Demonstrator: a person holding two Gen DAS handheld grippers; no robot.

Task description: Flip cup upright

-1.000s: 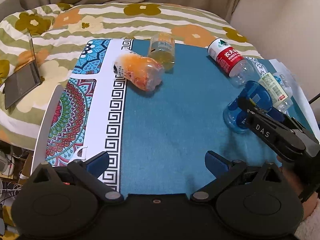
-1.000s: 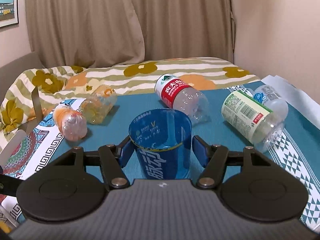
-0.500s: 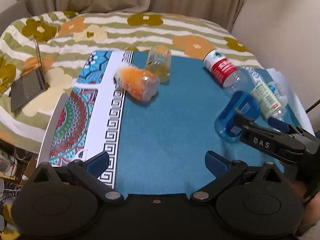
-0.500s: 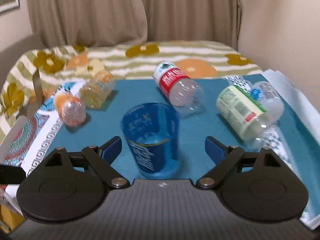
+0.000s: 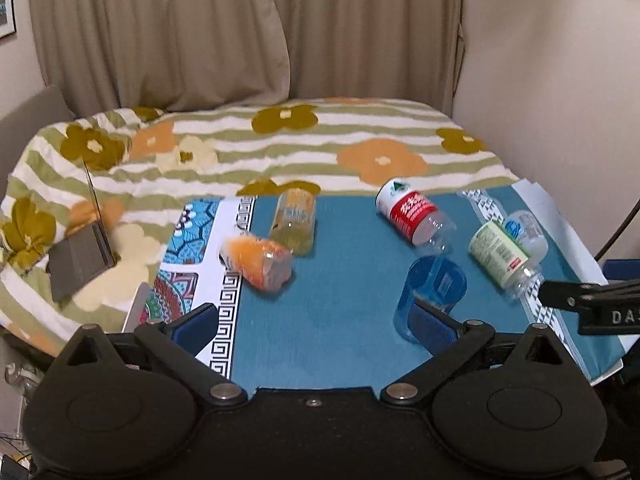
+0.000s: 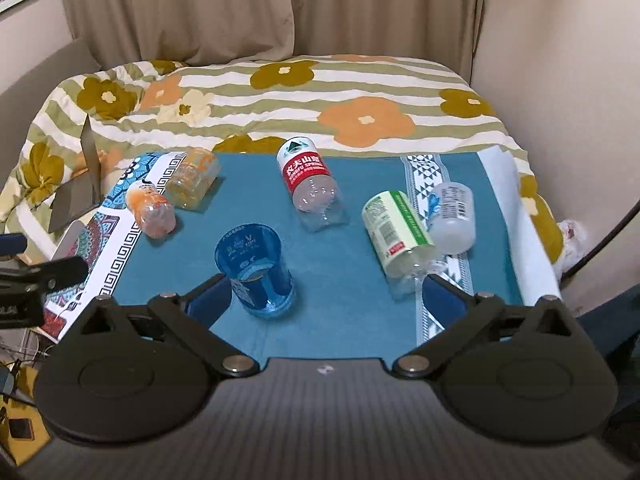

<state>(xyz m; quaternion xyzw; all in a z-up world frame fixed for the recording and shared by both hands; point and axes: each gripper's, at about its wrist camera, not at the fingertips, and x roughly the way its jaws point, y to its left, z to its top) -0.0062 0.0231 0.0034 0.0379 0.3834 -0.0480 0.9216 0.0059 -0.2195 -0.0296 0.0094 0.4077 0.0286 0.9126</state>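
The blue cup point(image 6: 256, 268) stands upright on the teal cloth point(image 6: 352, 320) of the counter, mouth up. The right claw point(image 6: 326, 300) is open wide and holds nothing; the cup is just beside its left finger. The left claw point(image 5: 316, 328) is open and empty too. Five bottles lie around, among them a red-label bottle point(image 6: 310, 190).

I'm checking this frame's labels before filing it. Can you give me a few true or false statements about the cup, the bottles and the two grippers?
1. The blue cup stands upright on the teal mat. True.
2. The right gripper is clamped on the cup. False: it is open, the cup free.
3. The red-label bottle lies on its side. True.
4. The left gripper holds the orange bottle. False: it is open and empty.
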